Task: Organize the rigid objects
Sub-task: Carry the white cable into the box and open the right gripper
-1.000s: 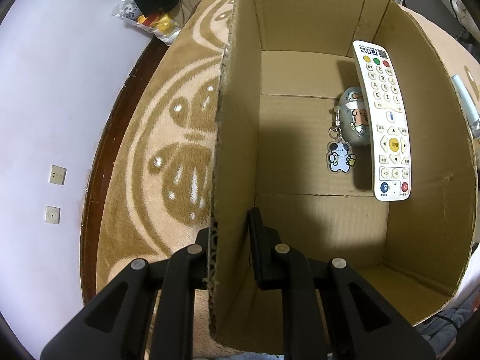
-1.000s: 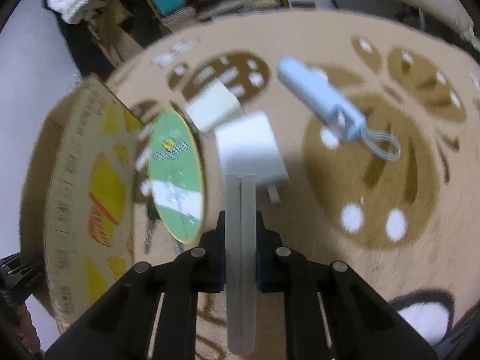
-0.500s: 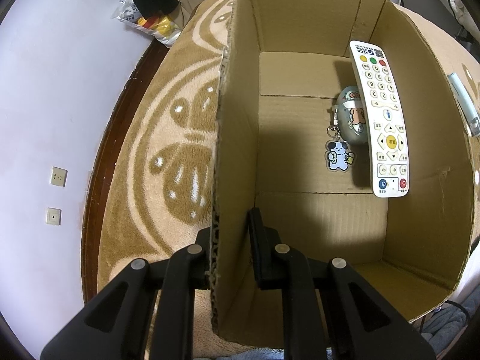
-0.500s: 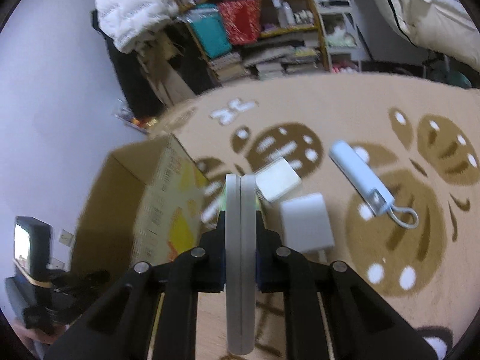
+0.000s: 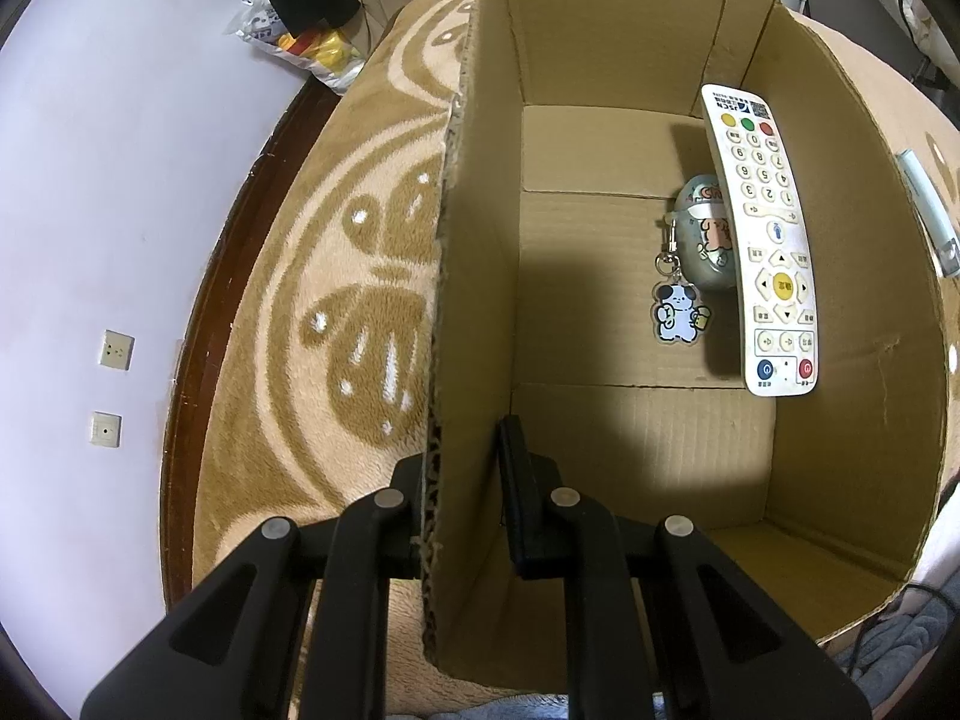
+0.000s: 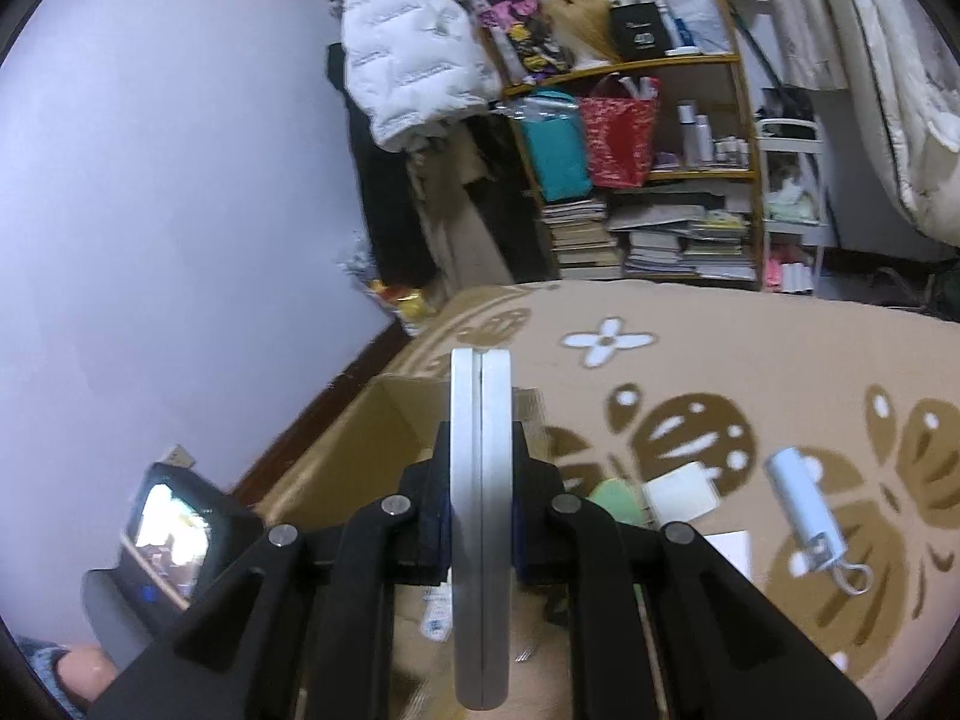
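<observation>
While the right gripper clamps a flat white disc edge-on, thin, hard and seamed down its rim, it hangs above the cardboard box, likely so the disc slips in narrow. At the box's 9 o'clock wall, the left gripper pinches the corrugated edge, probably steadying it. Inside at 3 o'clock lie a glossy remote and a charm-tagged pod case; plush patterned carpet surrounds it.

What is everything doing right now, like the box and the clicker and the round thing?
cardboard box: open, upright, wall pinched
left gripper: shut on box wall
remote: inside box, leaning on wall
keychain case: on box floor, beside remote
round disc: held on edge
right gripper: shut on disc
blue device: lying on rug
</observation>
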A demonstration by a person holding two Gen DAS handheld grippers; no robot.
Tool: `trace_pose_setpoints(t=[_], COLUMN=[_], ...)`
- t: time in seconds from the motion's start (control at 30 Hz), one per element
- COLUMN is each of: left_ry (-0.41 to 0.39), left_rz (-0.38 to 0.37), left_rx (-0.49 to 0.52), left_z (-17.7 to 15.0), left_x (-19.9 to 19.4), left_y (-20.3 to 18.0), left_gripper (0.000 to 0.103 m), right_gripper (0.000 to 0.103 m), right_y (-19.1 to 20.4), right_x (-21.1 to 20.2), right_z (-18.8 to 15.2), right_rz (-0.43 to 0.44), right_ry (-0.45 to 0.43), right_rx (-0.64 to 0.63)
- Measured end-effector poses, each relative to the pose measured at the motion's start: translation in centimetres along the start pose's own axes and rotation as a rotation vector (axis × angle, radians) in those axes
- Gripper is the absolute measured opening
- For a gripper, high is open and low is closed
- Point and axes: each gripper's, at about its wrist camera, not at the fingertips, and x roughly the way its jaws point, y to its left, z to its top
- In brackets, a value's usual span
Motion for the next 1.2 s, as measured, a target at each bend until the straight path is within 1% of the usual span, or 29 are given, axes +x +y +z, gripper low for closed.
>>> trace_pose_setpoints(t=[0.1,0.17,0.27,0.37,0.43,0.6,0.7,0.77,0.9,0.93,1.0,1.03,1.1,1.17,1.2], left_ry=[-0.001,-0.002,-0.001,-0.003,-0.005,-0.005,-0.004,-0.008,-0.006,-0.007,-0.005,-0.007,-0.006,-0.007,-0.007], left_rz=[0.000,-0.001,-0.004,-0.005,-0.005,-0.008,-0.014,-0.014,-0.023,-0.014,-0.018,-0.016,-0.016,-0.013,-0.012], left_rx=[-0.001,-0.002,-0.006,-0.008,-0.008,-0.011,-0.019,-0.020,-0.024,-0.024,-0.025,-0.025,-0.025,-0.024,-0.023], left_z=[0.0,-0.1,-0.1,0.0,-0.1,-0.1,-0.1,0.0,0.0,0.0,0.0,0.0,0.0,0.0,0.0], left_x=[-0.1,-0.1,-0.1,-0.2,-0.3,-0.3,-0.4,-0.4,-0.3,-0.3,-0.3,-0.3,-0.2,-0.2,-0.2], left_y=[0.0,0.0,0.0,0.1,0.2,0.3,0.5,0.6,0.7,0.7,0.8,0.8,0.8,0.8,0.8], left_gripper=[0.015,0.015,0.015,0.015,0.015,0.015,0.016,0.016,0.016,0.017,0.016,0.016,0.016,0.016,0.016], right_gripper=[0.015,0.015,0.015,0.015,0.015,0.015,0.015,0.018,0.019,0.019,0.020,0.022,0.032,0.049,0.051], right_y=[1.6,2.0,2.9,3.2,3.7,3.9,3.5,3.5,3.1,3.2,3.3,3.4,3.5,3.4,3.4], right_x=[0.6,0.8,2.0,3.0,3.8,5.1,5.5,5.7,5.3,5.2,4.9,4.7,4.2,3.7,3.5], right_z=[-0.3,-1.2,-2.4,-3.5,-4.3,-5.4,-5.7,-5.8,-5.5,-5.2,-5.0,-4.8,-4.5,-3.9,-3.7], right_rz=[0.045,0.052,0.035,0.036,0.028,0.014,0.009,0.007,0.002,-0.001,-0.010,-0.017,-0.020,-0.028,-0.038], right_ry=[0.022,0.039,0.074,0.120,0.150,0.201,0.210,0.207,0.180,0.176,0.172,0.163,0.147,0.129,0.121], right_rx=[-0.013,-0.027,-0.036,-0.037,-0.058,-0.076,-0.072,-0.069,-0.058,-0.063,-0.076,-0.082,-0.091,-0.102,-0.107])
